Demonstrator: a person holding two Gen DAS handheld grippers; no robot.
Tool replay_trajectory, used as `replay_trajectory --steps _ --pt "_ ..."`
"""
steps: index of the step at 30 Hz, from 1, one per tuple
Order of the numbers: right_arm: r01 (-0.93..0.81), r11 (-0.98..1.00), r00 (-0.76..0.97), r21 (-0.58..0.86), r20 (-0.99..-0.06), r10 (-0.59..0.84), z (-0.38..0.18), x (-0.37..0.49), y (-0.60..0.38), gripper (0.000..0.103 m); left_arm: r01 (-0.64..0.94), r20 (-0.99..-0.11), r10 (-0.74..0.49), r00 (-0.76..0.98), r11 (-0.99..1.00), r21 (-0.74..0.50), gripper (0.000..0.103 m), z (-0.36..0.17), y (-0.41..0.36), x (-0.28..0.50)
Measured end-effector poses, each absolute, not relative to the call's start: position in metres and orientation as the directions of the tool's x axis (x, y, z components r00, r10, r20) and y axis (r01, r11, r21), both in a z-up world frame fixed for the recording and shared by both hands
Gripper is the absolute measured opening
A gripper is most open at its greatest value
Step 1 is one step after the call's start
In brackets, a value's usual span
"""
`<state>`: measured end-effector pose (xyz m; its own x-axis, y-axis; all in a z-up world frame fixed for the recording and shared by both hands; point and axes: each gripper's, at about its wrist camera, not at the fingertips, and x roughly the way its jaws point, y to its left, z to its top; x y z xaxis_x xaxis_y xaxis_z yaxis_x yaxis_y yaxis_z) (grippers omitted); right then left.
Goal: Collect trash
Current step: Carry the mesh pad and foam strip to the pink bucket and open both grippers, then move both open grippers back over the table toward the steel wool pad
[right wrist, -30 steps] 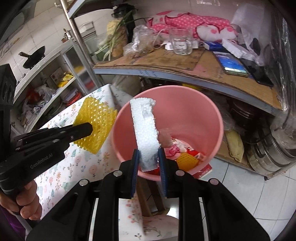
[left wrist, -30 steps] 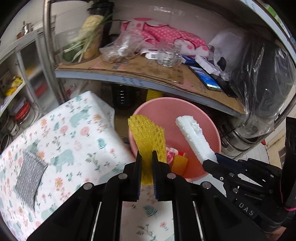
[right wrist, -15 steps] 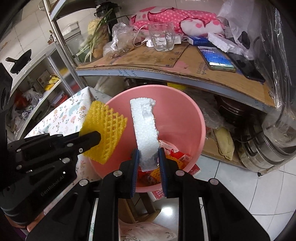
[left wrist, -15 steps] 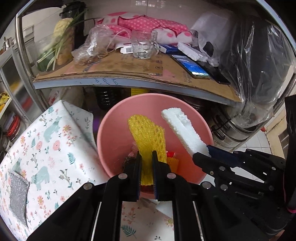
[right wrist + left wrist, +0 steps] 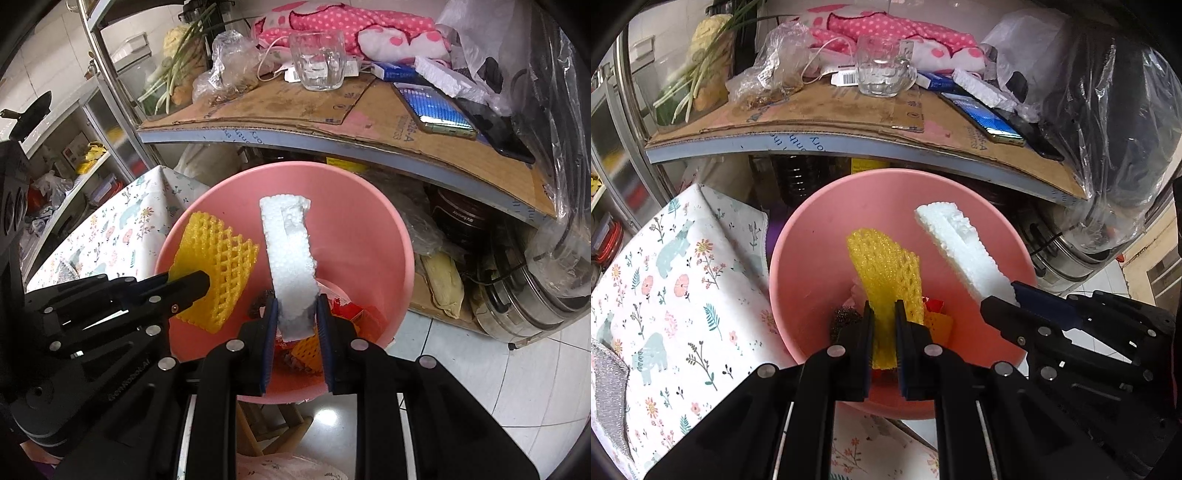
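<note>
Over the last second both loads had been carried from beside the table to over the mouth of the one pink bin, so only the drop seemed left. The left gripper pinched one yellow foam net, and the right gripper pinched one white polystyrene strip. Both pieces hung above the scraps already inside.

Home kitchen: frying pan on shelf, green onions, glass mug, steel pot.
</note>
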<state>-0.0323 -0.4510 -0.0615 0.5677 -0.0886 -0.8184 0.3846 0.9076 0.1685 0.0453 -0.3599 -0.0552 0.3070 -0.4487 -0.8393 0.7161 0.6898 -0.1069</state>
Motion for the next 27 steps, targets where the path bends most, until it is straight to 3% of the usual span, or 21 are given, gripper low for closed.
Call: replay_trajectory --steps 9,12,27 --pt "0.416 0.896 0.546 0.155 -0.831 -0.109 -0.067 -0.023 -0.452 0.023 0.712 -0.838 -0.457 0.297 0.691 -0.125 0.011 -0.060 -0.360 0.053" --pt "0.423 0.893 0.540 0.155 -0.834 -0.111 -0.069 -0.022 -0.453 0.030 0.714 -0.831 -0.470 0.297 0.688 -0.133 0.012 -0.060 -0.358 0.053" --pt "0.423 0.893 0.553 0.154 -0.824 -0.120 -0.063 -0.033 -0.451 0.032 0.690 -0.826 -0.466 0.317 0.711 -0.136 0.037 -0.049 -0.347 0.050"
